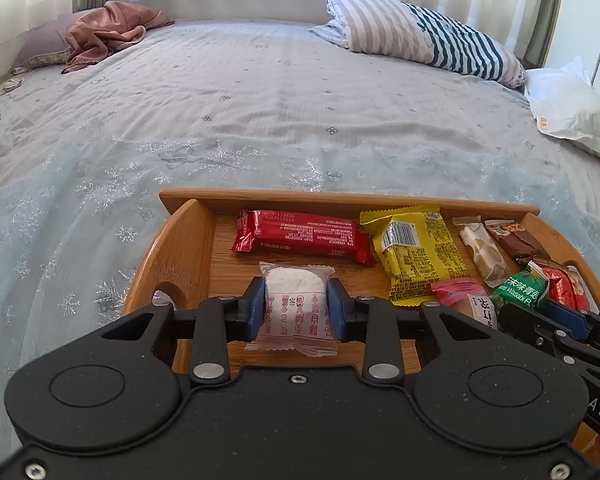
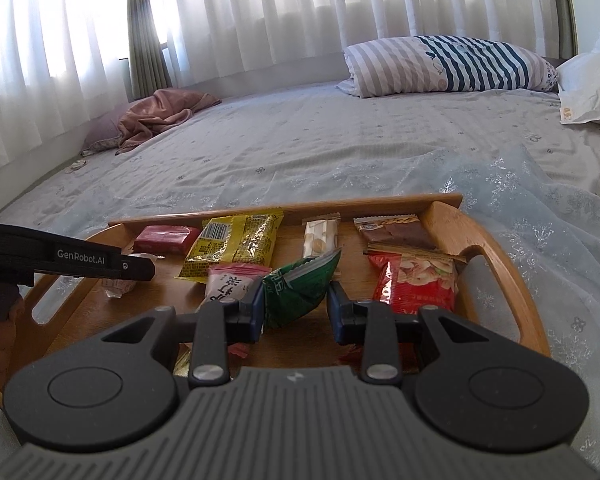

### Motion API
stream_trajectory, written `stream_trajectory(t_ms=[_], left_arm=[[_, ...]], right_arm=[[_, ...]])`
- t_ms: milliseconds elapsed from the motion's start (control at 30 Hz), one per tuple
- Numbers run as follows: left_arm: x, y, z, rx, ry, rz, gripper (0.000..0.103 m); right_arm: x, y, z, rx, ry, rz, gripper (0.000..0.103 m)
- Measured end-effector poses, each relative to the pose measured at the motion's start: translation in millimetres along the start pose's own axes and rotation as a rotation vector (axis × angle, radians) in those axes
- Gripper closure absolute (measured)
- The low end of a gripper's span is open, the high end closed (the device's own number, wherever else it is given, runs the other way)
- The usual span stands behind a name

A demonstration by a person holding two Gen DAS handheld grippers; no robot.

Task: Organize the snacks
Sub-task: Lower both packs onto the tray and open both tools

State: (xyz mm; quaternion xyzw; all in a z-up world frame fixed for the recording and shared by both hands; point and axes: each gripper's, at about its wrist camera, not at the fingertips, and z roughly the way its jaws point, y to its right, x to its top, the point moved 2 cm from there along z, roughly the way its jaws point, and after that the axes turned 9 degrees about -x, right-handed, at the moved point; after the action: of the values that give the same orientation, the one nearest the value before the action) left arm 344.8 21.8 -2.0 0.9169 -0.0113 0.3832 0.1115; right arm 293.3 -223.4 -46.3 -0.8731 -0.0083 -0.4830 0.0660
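White snack packet [image 1: 296, 304]: clamped between the blue pads of the left gripper [image 1: 296, 308], over the near-left part of the wooden tray [image 1: 188, 248], bare wood on its left.
Green wasabi packet [image 2: 298, 290]: pinched by the right gripper [image 2: 296, 308], its top tilted toward the right, above the tray's middle.
Row at far rail: red bar [image 1: 304, 236], yellow packet [image 1: 416, 256], pale nougat bar [image 1: 484, 250], brown bar [image 1: 516, 240], close side by side.
Right wall: red packet [image 2: 416, 284] just beside the handle cut-out.
Beyond the tray: open bedspread [image 1: 260, 112]; striped pillow [image 1: 420, 36] well apart.
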Motion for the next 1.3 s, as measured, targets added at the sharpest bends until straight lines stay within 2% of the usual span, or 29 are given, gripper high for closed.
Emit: stream_trajectory(t_ms=[933, 1133, 1200, 1300], left_arm=[[0.6, 4.0, 3.3, 0.024, 0.001, 0.037, 0.07], [0.1, 0.5, 1.9, 0.037, 0.004, 0.028, 0.056], [0.0, -0.3, -0.8, 0.041, 0.009, 0.032, 0.049], [0.8, -0.3, -5.9, 0.046, 0.017, 0.037, 0.039]], right_arm=[[1.2, -1.6, 2.9, -0.016, -0.01, 0.008, 0.066], [1.3, -2.1, 1.4, -0.019, -0.003, 0.012, 0.061], [1.5, -2.4, -0.5, -0.024, 0.009, 0.011, 0.048], [1.7, -1.9, -3.5, -0.033, 0.019, 0.016, 0.04]])
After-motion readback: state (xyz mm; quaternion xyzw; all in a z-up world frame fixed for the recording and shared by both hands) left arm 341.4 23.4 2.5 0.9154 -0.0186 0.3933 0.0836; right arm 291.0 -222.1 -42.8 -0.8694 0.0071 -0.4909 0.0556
